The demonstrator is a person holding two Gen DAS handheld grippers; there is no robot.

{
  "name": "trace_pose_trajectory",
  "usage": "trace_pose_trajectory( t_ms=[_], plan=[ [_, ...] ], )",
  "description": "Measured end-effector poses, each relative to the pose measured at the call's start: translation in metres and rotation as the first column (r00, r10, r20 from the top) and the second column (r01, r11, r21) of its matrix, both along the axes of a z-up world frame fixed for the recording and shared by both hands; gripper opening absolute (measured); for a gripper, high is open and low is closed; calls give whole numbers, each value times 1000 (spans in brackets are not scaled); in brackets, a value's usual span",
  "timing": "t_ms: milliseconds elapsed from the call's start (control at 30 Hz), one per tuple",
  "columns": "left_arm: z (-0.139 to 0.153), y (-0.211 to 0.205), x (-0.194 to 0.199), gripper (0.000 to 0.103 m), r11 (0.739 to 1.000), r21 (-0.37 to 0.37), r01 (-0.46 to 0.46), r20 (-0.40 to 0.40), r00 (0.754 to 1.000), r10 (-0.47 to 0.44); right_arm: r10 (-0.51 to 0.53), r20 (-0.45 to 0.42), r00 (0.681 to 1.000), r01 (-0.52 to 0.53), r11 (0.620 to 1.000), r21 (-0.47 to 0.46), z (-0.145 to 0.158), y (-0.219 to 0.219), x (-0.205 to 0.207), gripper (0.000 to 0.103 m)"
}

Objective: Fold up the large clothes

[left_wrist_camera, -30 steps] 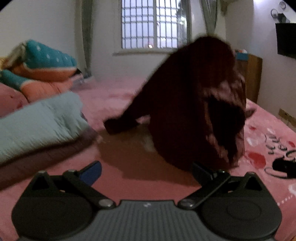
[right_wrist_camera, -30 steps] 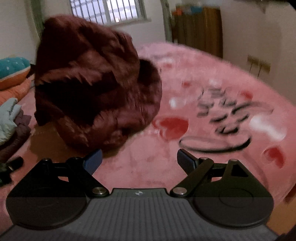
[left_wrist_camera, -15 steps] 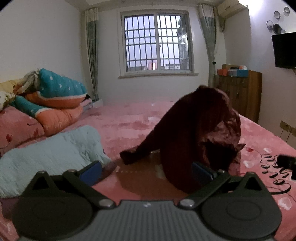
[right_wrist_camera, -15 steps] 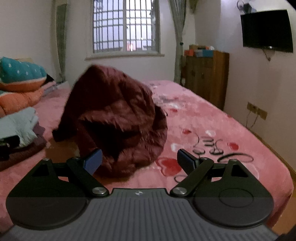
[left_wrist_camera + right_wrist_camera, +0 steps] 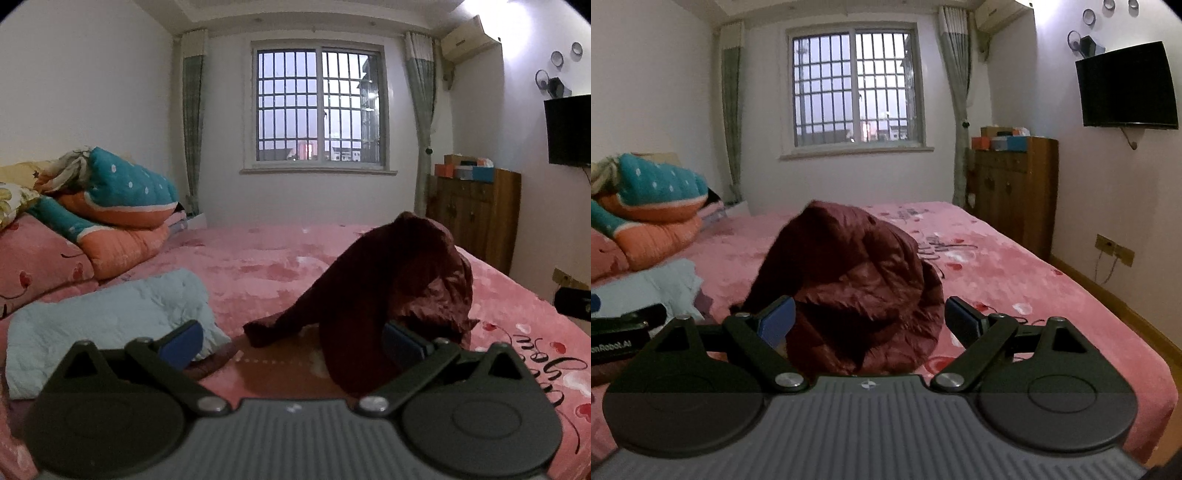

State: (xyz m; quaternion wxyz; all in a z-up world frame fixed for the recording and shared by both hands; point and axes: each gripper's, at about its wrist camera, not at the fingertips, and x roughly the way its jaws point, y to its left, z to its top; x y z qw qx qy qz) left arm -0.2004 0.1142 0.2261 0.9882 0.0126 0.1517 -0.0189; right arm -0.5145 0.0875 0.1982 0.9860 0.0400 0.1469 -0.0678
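A dark maroon padded jacket lies in a crumpled heap on the pink bed, one sleeve trailing left. It also shows in the right wrist view, in the middle. My left gripper is open and empty, close in front of the heap, its right finger beside the fabric. My right gripper is open and empty, with the heap just beyond its fingers. The left gripper's body shows at the left edge of the right wrist view.
A folded pale blue garment lies on the bed's left side, above a dark one. Pillows and quilts are stacked at the far left. A wooden cabinet and a wall television stand right. The bed edge drops to the floor.
Both grippers have pulled back and tilted up, so the room now shows. The jacket has dropped from a raised bundle into a lower heap on the bed. Both grippers stay open.
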Motion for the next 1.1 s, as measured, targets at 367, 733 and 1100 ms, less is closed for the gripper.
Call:
trace_pose_trajectory(
  t_ms=[367,733,1100],
  plan=[
    [6,10,-8,103,999,-36,-11,17,1000,11,25,15,1000,-25,1000,-8,3,12,-3,103],
    [6,7,-9,103,999,-33,-10,22,1000,11,5,69,998,-3,999,-36,3,7,-13,103],
    [-16,-9,4,103,1000,2,13,-21,1000,-13,-47,23,999,48,997,-53,-59,-11,13,103]
  ],
)
